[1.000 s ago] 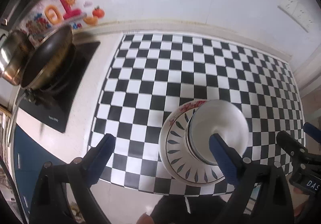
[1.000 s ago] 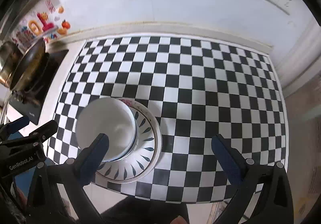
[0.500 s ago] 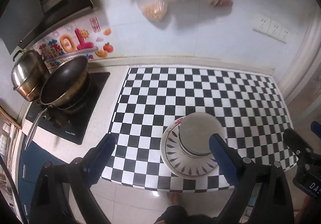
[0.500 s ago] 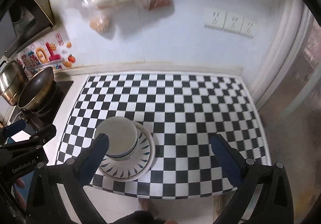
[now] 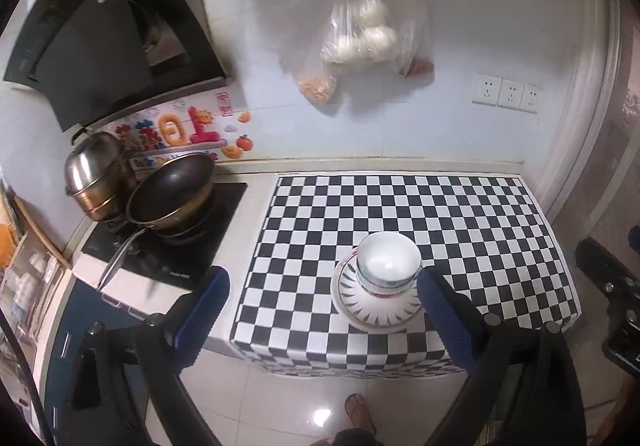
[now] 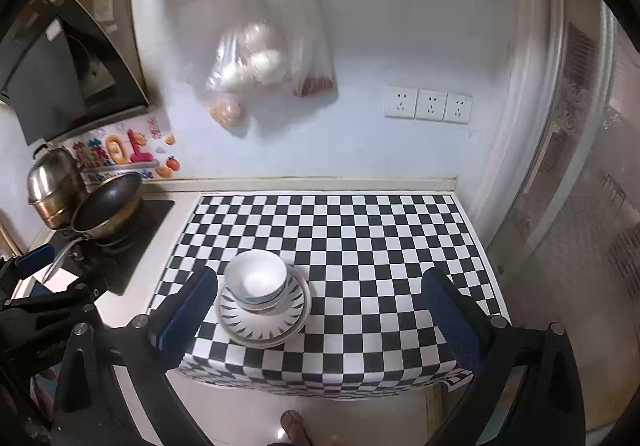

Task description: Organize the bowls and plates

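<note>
A white bowl sits stacked in other bowls on a white plate with dark leaf marks, near the front edge of the checkered counter. The same bowl and plate show in the right wrist view. My left gripper is open and empty, held high and back from the counter. My right gripper is open and empty, also held high and back, to the right of the stack.
A black wok and a steel pot stand on the stove at the left. Plastic bags of food hang on the wall. Wall sockets are at the right. The floor and a sandalled foot lie below.
Both grippers have pulled up and back from the stacked bowls and plate, which now look small and far. Both stay open and empty.
</note>
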Motion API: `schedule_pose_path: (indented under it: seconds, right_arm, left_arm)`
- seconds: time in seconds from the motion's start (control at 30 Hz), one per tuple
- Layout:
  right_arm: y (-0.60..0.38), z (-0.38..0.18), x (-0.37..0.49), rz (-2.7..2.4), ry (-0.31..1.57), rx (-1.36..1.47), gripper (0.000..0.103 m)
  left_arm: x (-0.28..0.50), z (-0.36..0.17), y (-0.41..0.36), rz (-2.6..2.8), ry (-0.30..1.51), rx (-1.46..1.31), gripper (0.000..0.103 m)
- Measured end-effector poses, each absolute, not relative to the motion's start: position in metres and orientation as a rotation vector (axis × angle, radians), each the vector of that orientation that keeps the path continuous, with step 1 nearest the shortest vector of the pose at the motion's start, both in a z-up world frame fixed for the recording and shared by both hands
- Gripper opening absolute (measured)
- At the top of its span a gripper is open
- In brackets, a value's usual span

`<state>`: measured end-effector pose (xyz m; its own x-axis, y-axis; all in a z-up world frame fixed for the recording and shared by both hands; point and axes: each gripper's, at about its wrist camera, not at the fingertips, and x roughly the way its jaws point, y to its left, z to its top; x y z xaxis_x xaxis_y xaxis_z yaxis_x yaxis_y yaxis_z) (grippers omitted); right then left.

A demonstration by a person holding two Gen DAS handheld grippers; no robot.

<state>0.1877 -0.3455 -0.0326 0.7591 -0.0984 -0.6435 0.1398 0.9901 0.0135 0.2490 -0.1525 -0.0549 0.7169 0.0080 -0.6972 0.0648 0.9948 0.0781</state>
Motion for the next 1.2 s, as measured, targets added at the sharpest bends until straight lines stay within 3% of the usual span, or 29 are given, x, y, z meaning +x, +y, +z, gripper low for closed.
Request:
schedule_pose_path:
  seconds: [0.73,1.2]
  right_arm:
    - [-0.276,0.024,0.0,-0.231,0.602,0.097,0.103]
    - [-0.246,0.029,-0.063,-0.27,0.602,0.098,0.103]
  left_arm:
    - [0.097,-0.004,-0.077,-0.072,0.652,0.091,0.096]
    - [0.044,0.002,-0.055,-0.122,0.622,0.079,0.096]
